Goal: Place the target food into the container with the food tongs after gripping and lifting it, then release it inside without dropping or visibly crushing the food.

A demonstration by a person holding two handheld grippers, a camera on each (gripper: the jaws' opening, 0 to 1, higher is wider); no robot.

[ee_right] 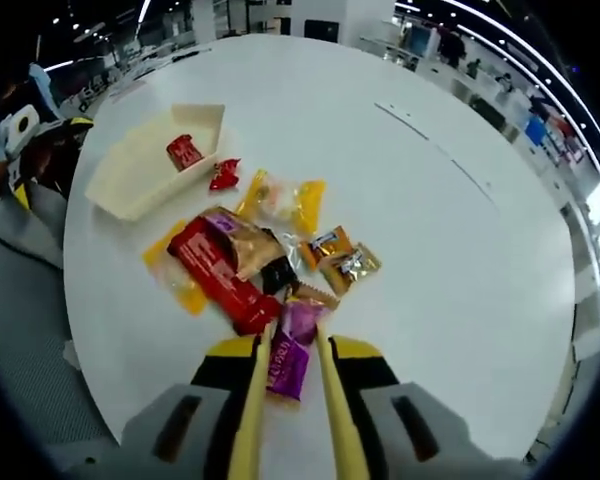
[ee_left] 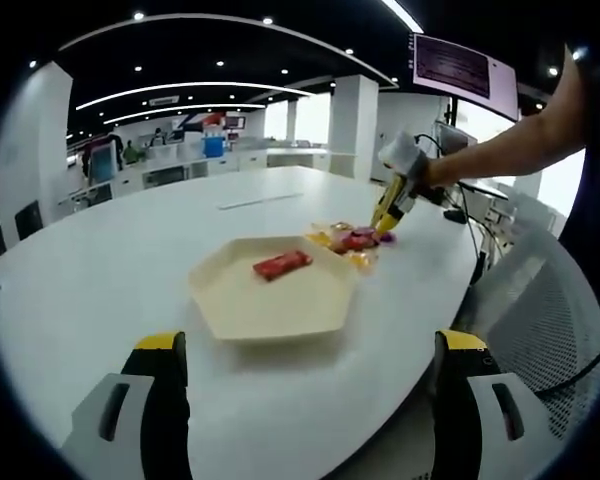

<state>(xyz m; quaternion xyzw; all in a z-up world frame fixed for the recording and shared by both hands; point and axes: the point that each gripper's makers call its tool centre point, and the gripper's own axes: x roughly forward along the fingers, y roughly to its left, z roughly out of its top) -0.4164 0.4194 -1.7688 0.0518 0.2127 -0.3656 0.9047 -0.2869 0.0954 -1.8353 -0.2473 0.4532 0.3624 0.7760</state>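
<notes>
Caution: purple packet bracketed, grip not confirmed.
Your right gripper (ee_right: pixel 292 395) holds yellow tongs astride the purple foil snack packet (ee_right: pixel 291 360); squeezing crushes it, looseness drops it short of the cream hexagonal tray (ee_right: pixel 115 180). Left fingers (ee_left: pixel 165 385) stand apart, empty.

Wide bare white table (ee_right: pixel 400 200) beyond and right of a snack packet pile (ee_right: pixel 255 255), open for passage toward the far edge. Cream tray (ee_right: pixel 130 175) near the left edge, just beside the pile, blocking that side. Narrow bare strip between pile and near edge, partly taken by yellow tongs (ee_right: pixel 292 400) flanking a purple packet (ee_right: pixel 292 355).
</notes>
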